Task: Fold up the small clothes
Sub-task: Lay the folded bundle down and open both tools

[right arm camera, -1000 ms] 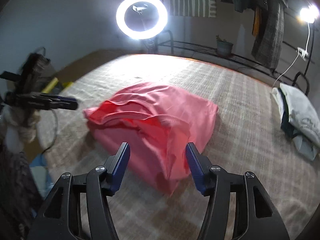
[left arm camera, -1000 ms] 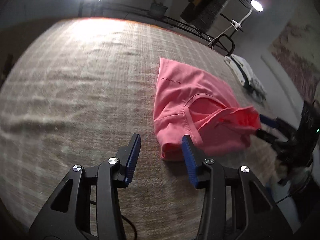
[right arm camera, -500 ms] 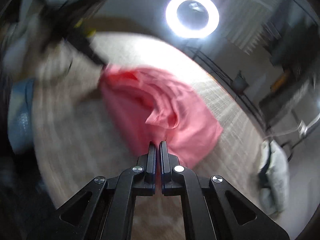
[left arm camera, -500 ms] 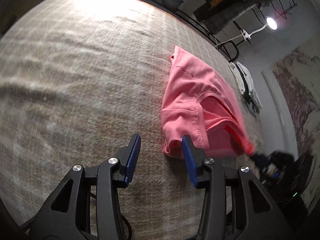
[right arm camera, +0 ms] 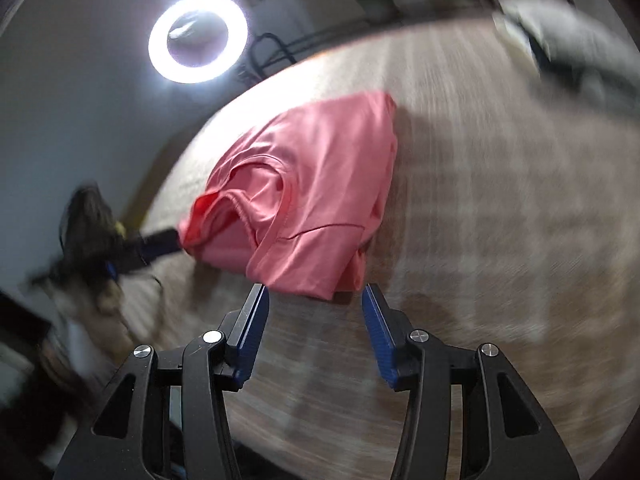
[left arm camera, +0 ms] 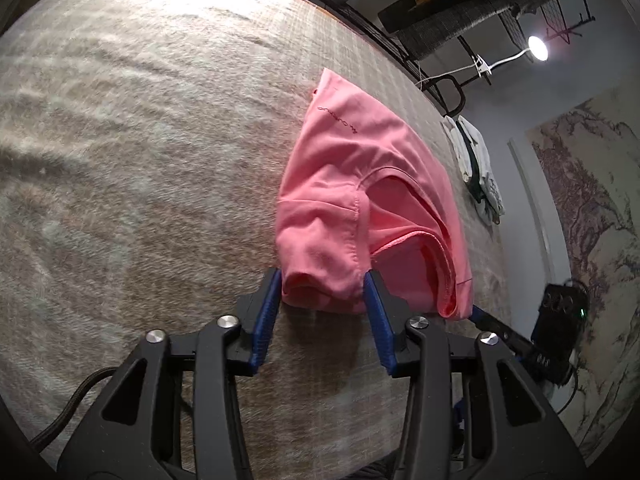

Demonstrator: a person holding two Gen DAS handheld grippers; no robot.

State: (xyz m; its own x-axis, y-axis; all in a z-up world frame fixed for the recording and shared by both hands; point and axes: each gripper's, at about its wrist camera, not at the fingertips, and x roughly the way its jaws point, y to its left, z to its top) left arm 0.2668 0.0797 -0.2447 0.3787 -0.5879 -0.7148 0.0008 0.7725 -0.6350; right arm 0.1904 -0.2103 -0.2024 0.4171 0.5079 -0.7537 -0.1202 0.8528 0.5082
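1. I have the pink shirt (left arm camera: 360, 184) lying partly folded on the bed (left arm camera: 140, 140), toward its near edge, with a bunched sleeve end at the near side.
2. My left tool (left arm camera: 322, 300) stands apart, its blue pads either side of that bunched end; whether the pads (left arm camera: 270, 300) touch cloth I cannot tell.
3. My right tool (right arm camera: 314, 316) is also apart and holds nothing, just short of the shirt's near edge.
4. I judge the step as taking hold for another fold: next I should close the left tool on the bunch, take the other corner, and carry both across evenly.
5. The right view is smeared by motion, so the pale heap (right arm camera: 580, 48) at the bed's far side is unclear; the shirt's underside layers are hidden.
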